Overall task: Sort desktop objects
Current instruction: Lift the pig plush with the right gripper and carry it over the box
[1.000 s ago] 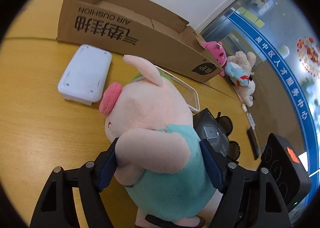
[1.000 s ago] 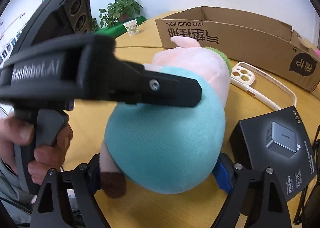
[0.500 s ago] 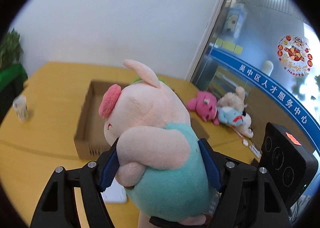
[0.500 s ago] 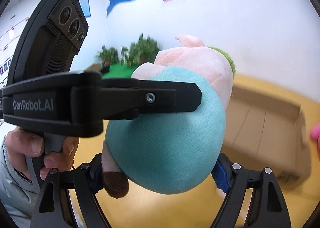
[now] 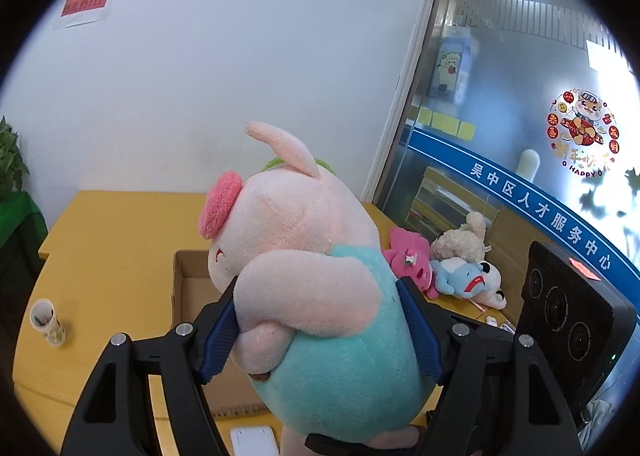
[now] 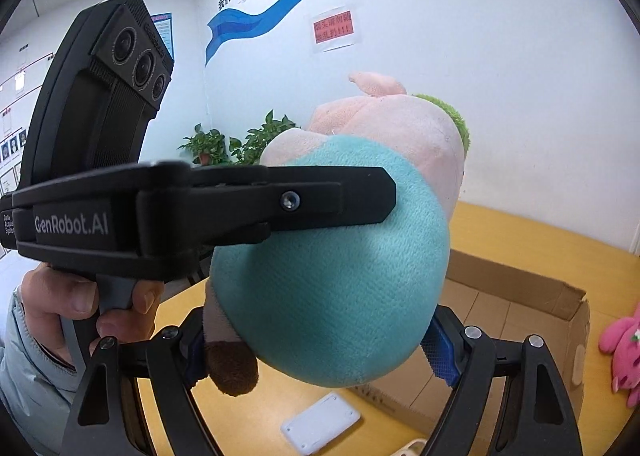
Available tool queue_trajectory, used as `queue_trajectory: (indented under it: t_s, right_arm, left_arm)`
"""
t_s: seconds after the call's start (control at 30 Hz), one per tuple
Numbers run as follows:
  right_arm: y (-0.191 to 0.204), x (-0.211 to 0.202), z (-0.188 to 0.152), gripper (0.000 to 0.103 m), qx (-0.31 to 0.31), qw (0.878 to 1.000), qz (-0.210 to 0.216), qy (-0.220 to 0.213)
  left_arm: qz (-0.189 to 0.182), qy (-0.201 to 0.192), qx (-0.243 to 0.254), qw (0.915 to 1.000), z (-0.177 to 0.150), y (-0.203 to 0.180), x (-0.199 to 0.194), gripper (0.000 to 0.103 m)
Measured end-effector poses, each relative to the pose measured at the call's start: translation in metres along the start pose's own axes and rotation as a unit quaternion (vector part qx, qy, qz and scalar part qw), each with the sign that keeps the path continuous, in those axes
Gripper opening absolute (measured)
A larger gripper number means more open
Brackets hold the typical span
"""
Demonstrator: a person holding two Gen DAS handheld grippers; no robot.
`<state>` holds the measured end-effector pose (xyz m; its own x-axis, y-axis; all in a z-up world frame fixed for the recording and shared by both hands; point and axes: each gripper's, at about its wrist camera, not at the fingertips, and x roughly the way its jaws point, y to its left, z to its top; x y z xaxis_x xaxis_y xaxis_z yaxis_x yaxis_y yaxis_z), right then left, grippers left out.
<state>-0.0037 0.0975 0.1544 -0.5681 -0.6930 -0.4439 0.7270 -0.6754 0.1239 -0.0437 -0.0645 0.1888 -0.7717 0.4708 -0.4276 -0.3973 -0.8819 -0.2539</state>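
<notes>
Pink plush pig in teal shirt held aloft, above open brown cardboard box. 2 tools share load: left gripper clamped across torso, right gripper clamped on lower body. Likely bound for box.

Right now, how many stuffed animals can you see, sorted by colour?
Pink pig, held by both hand-held grippers: 1
Hot pink toy: 1
Beige toy: 1
Blue toy: 1
White toy: 1
Total: 5
</notes>
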Motion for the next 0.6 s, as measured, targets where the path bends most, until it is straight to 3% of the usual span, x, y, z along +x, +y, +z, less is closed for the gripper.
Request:
queue_trajectory:
  t_s: [0.17, 0.3, 0.4, 0.6]
  right_arm:
    - [-0.026, 0.037, 0.040, 0.083, 0.002, 1.000, -0.005, 0.005]
    - [-0.037, 0.035, 0.062, 0.083, 0.014, 1.000, -0.002, 0.018]
    - [-0.035, 0.047, 0.065, 0.083, 0.026, 0.999, 0.001, 0.027]
    - [-0.084, 0.117, 0.049, 0.083, 0.074, 0.995, 0.019, 0.065]
  left_arm:
    - [-0.004, 0.000, 0.016, 0.9999, 0.038, 0.012, 0.018, 0.074]
    - [-0.006, 0.010, 0.021, 0.9997, 0.066, 0.032, 0.045, 0.074]
    - [-0.003, 0.020, 0.014, 0.9997, 0.077, 0.055, 0.065, 0.074]
    - [0.004, 0.070, -0.017, 0.9974, 0.069, 0.114, 0.134, 0.074]
